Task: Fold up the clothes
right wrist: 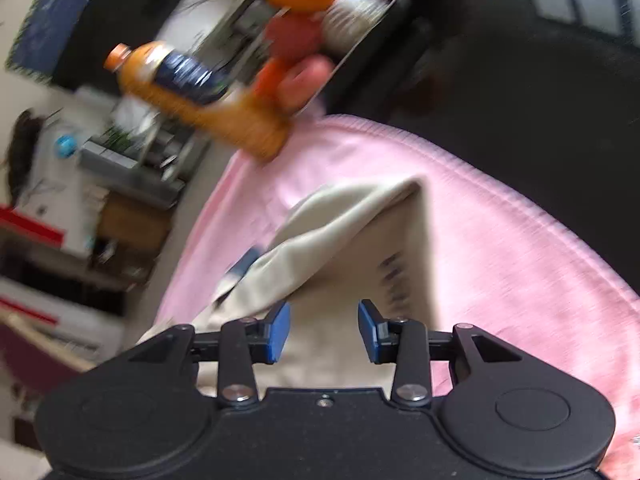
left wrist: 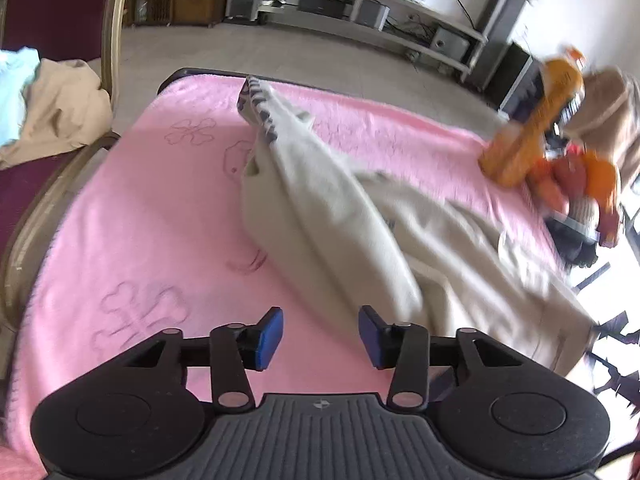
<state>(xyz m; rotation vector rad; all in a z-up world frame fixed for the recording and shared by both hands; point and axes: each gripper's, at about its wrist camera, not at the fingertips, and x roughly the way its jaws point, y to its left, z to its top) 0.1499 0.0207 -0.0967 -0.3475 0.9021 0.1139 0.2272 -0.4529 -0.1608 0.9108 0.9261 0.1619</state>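
Fold begun, far from finished.
The cream cloth garment (left wrist: 360, 216) lies rumpled across the centre and right of the pink blanket-covered tabletop (left wrist: 132, 216), one flap turned over; left tool (left wrist: 321, 338) and right tool (right wrist: 324, 330) stand part-open, empty.

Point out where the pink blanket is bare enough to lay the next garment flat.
The pink blanket lies bare between the cream garment and the chair holding the clothes pile. Crowded: the corner with the orange juice bottle and fruit tray.
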